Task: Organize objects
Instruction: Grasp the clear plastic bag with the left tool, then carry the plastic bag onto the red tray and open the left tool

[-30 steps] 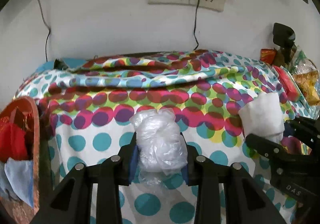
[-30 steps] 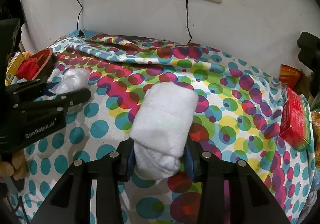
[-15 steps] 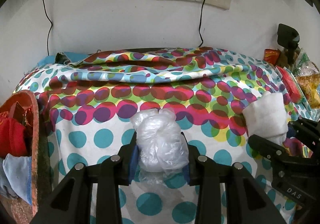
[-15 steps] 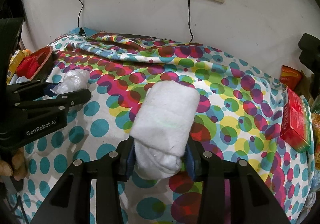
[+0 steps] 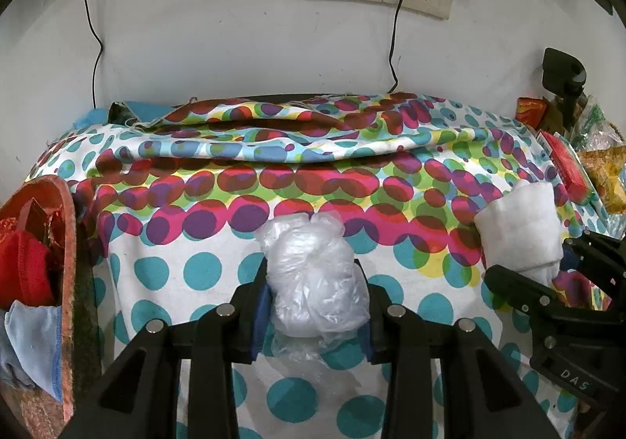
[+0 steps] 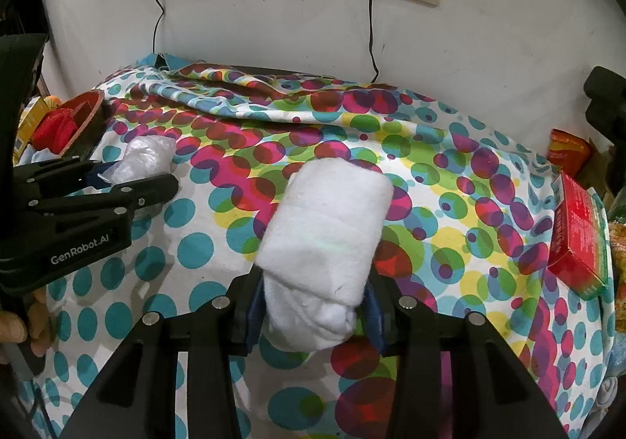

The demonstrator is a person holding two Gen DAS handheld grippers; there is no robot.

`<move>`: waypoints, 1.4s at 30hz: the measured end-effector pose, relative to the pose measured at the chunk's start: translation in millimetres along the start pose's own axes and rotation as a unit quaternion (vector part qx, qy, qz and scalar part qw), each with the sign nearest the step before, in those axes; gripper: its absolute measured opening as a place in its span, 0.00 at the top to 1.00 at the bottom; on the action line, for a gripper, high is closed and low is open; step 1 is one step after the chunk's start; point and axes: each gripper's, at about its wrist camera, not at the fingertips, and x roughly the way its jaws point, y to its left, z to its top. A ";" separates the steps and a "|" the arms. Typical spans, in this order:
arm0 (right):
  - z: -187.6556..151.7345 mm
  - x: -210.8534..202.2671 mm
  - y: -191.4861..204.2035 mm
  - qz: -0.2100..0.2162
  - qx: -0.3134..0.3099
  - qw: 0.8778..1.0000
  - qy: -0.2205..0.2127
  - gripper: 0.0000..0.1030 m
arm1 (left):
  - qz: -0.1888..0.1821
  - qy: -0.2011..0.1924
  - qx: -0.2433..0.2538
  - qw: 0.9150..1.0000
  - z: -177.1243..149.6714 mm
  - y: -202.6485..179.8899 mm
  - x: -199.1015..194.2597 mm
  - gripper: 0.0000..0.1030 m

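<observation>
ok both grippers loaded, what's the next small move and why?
Probably carry the left gripper with its plastic bag toward the red basket at the left: the bag is already clamped and the basket holds other items. The right gripper can keep holding the white towel.

The left black two-finger gripper (image 5: 313, 306) points down at a slant, its blue-padded jaws pressed against both sides of a crumpled clear plastic bag (image 5: 313, 274). The right black two-finger gripper (image 6: 311, 306) slants down alike beside it, jaws clamped on a rolled white cloth (image 6: 324, 239). Bare fingers (image 6: 23, 321) show beneath the left gripper.
</observation>
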 end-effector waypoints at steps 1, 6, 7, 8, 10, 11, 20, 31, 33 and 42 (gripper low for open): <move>-0.2 -0.3 -1.0 0.001 0.001 1.000 0.000 0.61 | -0.001 0.000 0.001 1.000 0.2 -0.3 0.0 0.65; 0.0 0.1 -0.9 0.001 0.001 1.000 0.000 0.62 | -0.007 -0.019 0.017 1.000 -0.3 -5.3 -7.2 0.66; 0.0 0.1 -0.4 0.002 0.002 1.000 0.000 0.62 | -0.010 -0.024 0.024 0.999 -0.8 -7.8 -9.6 0.66; 0.0 0.2 -0.1 0.001 0.000 1.000 0.000 0.62 | -0.005 -0.028 0.035 0.999 -1.3 -11.7 -11.6 0.66; 0.0 0.2 -0.4 0.001 0.001 1.000 0.000 0.62 | -0.005 -0.026 0.059 0.998 -3.5 -19.4 -14.4 0.66; 0.0 0.3 -0.1 0.001 0.001 1.000 0.000 0.62 | -0.009 -0.023 0.062 0.998 -4.9 -21.5 -16.2 0.66; -0.2 0.1 -0.5 0.001 0.001 1.000 0.000 0.62 | -0.042 -0.027 0.056 0.997 -13.1 -6.7 -55.1 0.66; 0.0 -0.1 -0.5 0.001 0.001 1.000 0.000 0.62 | -0.033 -0.040 0.058 0.997 -23.9 24.0 -112.1 0.66; 0.0 0.0 -0.4 0.001 0.001 1.000 0.000 0.62 | -0.029 -0.046 0.055 0.997 -23.7 34.4 -121.9 0.66; -0.1 0.1 -0.4 0.001 0.001 1.000 0.000 0.62 | 0.018 -0.051 -0.008 0.999 -12.8 111.6 -138.6 0.66</move>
